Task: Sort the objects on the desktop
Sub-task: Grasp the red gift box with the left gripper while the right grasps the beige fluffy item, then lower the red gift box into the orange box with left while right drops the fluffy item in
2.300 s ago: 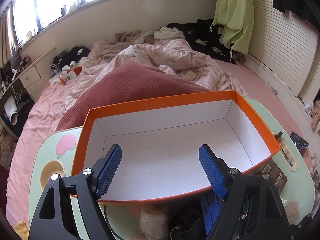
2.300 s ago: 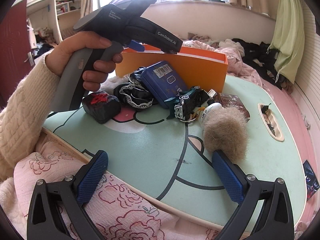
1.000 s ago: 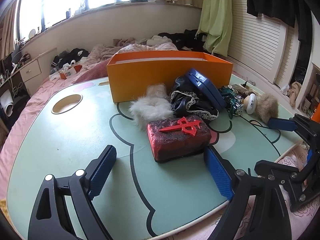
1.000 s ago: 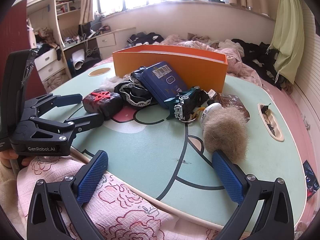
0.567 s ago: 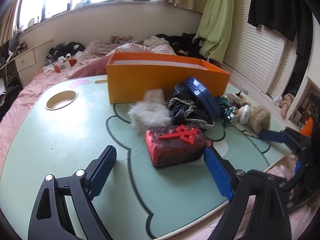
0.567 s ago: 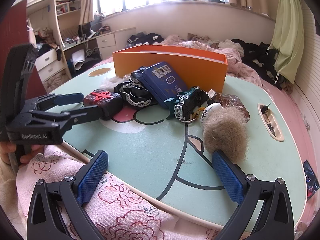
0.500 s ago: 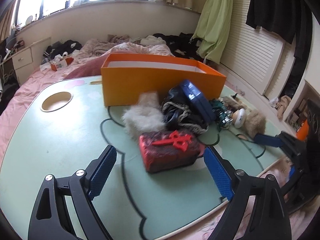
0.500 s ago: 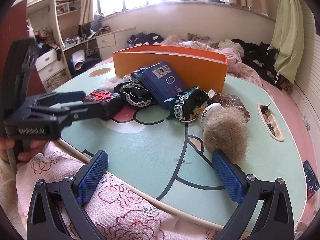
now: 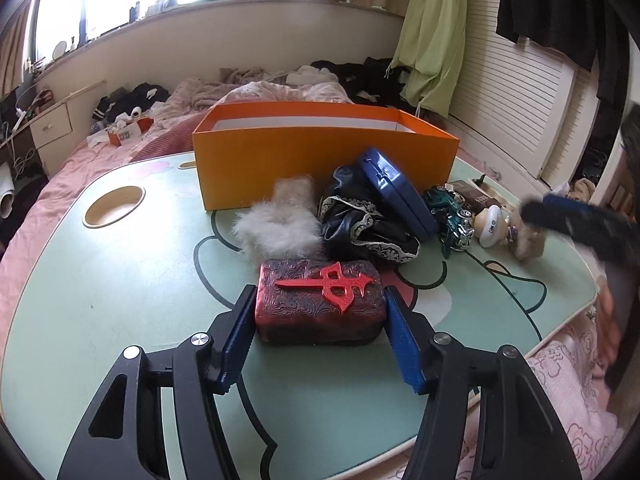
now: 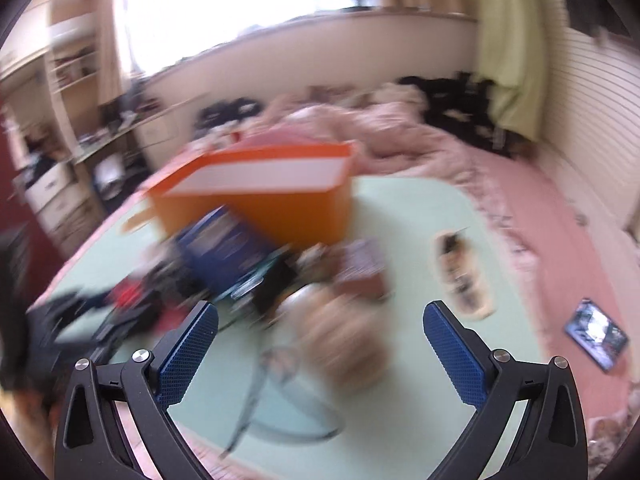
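Left tool (image 9: pixel 320 336) closed in on the dark red box (image 9: pixel 319 305) with the red emblem on top, a blue pad against each short end, box resting on the mint-green worktop (image 9: pixel 120 280) near its near edge. Just behind the box, a white fur tuft (image 9: pixel 276 228), then black lace-trimmed fabric (image 9: pixel 360 224) with a blue case (image 9: pixel 394 196) leaning tilted on it. Further toward the worktop's right edge: a green toy car (image 9: pixel 450 216), a small white round figure (image 9: pixel 493 226), a tan fur ball (image 9: pixel 528 236). Orange box (image 9: pixel 320 152) open-topped, white inside, standing at the worktop's far edge, behind the pile. Round cup recess (image 9: pixel 114 200) toward the far left corner.

Right tool (image 10: pixel 320 344) spread wide, gripping nothing, hovering above the near right part of the worktop; heavily motion-blurred view. Orange box (image 10: pixel 260 196), blue case (image 10: pixel 224 248) and a tan fuzzy shape (image 10: pixel 344 344) barely made out through the smear. Right tool also visible as a dark blurred form at the right edge of the left wrist view (image 9: pixel 580 224).
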Demonstrator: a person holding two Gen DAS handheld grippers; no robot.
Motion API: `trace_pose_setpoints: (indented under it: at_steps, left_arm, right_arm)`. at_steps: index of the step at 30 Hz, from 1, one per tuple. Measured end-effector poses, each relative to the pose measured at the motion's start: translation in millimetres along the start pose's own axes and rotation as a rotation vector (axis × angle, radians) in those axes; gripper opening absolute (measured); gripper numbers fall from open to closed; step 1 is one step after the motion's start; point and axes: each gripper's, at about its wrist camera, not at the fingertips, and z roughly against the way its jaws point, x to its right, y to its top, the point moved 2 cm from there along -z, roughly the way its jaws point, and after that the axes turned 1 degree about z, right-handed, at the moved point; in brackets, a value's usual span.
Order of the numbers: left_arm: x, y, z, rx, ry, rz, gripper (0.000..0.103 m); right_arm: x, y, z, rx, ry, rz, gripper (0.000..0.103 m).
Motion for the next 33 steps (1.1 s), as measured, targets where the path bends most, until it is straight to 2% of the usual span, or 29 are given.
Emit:
trace_pose_setpoints:
  at_steps: [2,4,6,8,12,16,17,18,19,28,33]
  left_arm:
    - [-0.2,-2.5,2.0,0.008,-0.003,0.001,0.062]
    - [-2.8,-1.8,2.0,0.009,-0.005,0.006,0.062]
    - [-3.8,-0.7,1.7,0.009,-0.006,0.006,0.062]
    - [-4.0,-1.2,2.4,0.012,-0.006,0.005,0.062]
    - [-5.4,-2.1,3.3,0.018,-0.012,0.009,0.062]
    - [-6.9,-2.3,3.9,0.021,-0.020,0.011,0.062]
    - [-6.9,-2.0,3.8,0.021,-0.021,0.010,0.062]
    - [-7.0,-2.1,3.9,0.021,-0.022,0.010,0.062]
    - [-7.2,-2.0,3.9,0.021,-0.023,0.010,0.062]
    - [-15.3,-1.7,19.6,0.071,-0.054,0.021,0.062]
    - [-12.4,18.6,34.2,0.114,-0.072,0.006,0.062]
  right_arm:
    - [15.6,12.8,-13.6,-0.024,-0.012,-0.049,0.102]
    - [28.6,20.6,-25.8,-0.052,-0.006,-0.104,0.090]
    - [36.8,20.1,-29.7,-0.072,0.037,-0.167,0.081]
    - [36.0,14.0,-24.6,-0.051,0.103,-0.203,0.079]
    - [15.8,-3.9,-6.0,0.006,0.138,-0.098,0.079]
    - [9.8,-24.0,-4.9,-0.012,0.122,0.016,0.077]
    - [10.2,-25.9,-8.4,-0.020,0.129,0.023,0.071]
    - [10.0,-30.6,-9.8,-0.033,0.134,0.023,0.045]
    - [13.3,-31.9,-15.4,-0.055,0.134,0.013,0.038]
    - [-0.6,-36.3,14.6,0.016,0.197,0.072,0.037]
    - [-9.5,-14.4,25.5,0.064,0.226,0.091,0.037]
